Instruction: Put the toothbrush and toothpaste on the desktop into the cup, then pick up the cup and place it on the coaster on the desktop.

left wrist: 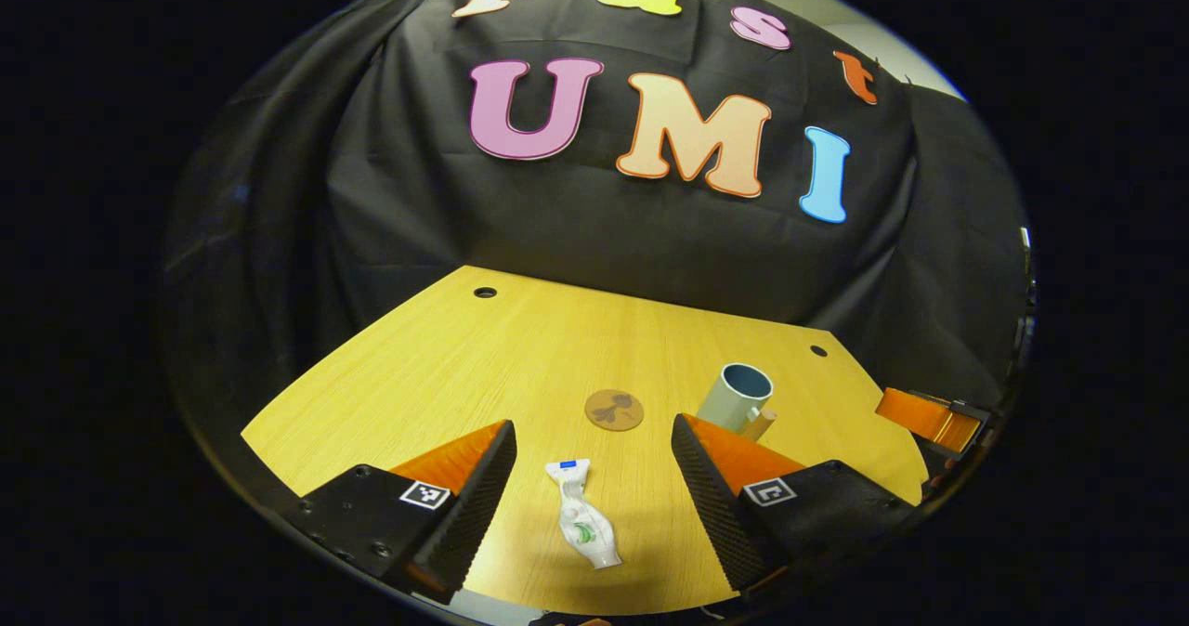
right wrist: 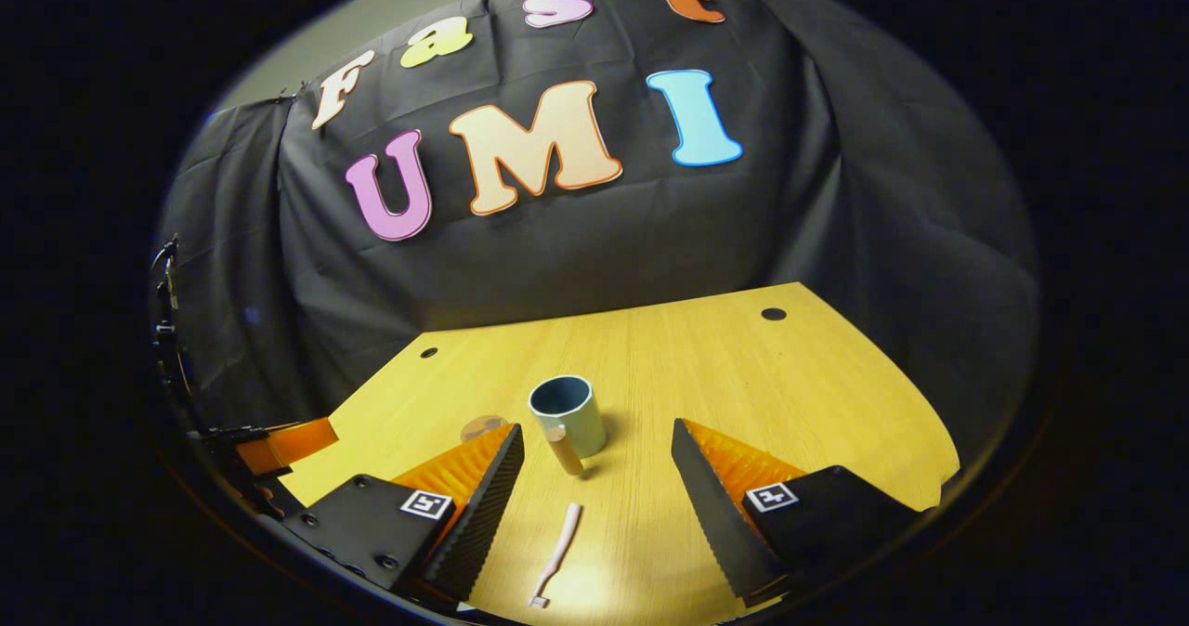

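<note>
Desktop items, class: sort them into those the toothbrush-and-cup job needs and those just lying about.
Needed:
toothpaste
toothbrush
cup
coaster

Just there:
cable holes in the desktop

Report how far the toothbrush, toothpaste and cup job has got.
Nothing is done yet. The toothpaste lies between the open left tongs, the toothbrush between the open right tongs. The cup stands empty, off the coaster. Every step remains.

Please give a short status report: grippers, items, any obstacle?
Both grippers open, left above toothpaste, right above toothbrush. Cup empty, upright, off the coaster. Nothing in the way.
</note>
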Available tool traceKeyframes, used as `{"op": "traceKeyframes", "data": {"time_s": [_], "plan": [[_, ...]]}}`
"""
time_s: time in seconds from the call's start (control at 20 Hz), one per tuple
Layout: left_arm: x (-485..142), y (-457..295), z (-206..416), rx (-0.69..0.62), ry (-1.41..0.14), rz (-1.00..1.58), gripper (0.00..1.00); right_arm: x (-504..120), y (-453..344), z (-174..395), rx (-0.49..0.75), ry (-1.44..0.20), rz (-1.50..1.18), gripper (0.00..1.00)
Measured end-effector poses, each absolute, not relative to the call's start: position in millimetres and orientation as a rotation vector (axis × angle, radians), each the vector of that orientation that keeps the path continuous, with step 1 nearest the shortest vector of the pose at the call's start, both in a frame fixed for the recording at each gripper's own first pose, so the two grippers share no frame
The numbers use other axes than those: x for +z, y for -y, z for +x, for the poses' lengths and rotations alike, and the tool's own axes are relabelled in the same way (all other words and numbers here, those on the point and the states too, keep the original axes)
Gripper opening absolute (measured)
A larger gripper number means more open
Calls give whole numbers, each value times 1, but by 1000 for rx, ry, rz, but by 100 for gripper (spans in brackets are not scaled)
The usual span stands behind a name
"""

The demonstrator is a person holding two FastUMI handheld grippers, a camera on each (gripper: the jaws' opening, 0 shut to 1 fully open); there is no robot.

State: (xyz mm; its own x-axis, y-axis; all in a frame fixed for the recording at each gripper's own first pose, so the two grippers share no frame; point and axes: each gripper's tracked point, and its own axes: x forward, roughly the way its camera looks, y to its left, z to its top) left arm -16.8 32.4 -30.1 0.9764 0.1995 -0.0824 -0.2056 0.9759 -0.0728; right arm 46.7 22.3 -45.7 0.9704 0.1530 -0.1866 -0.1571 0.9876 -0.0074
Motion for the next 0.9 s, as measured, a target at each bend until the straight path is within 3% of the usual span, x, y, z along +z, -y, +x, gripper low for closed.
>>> {"op": "traceKeyframes", "data": {"time_s": [0.2,0.25,0.55,0.75,0.8,0.9], "plan": [[-38,-39,-23,270,-70,-125,98,-58,-31,60,217,-247,-37,95],[-42,-40,-23,283,-76,-150,98,-60,-32,62,231,-263,-36,99],[-59,-49,-24,340,-110,-166,98,-97,-37,71,267,-401,-74,99],[-61,-60,-13,304,-141,-139,98,-138,-39,77,209,-538,-145,99],[-64,-63,-9,289,-159,-134,98,-148,-38,79,184,-573,-156,94],[-69,-69,-2,254,-197,-135,98,-171,-39,83,135,-663,-159,99]]}}
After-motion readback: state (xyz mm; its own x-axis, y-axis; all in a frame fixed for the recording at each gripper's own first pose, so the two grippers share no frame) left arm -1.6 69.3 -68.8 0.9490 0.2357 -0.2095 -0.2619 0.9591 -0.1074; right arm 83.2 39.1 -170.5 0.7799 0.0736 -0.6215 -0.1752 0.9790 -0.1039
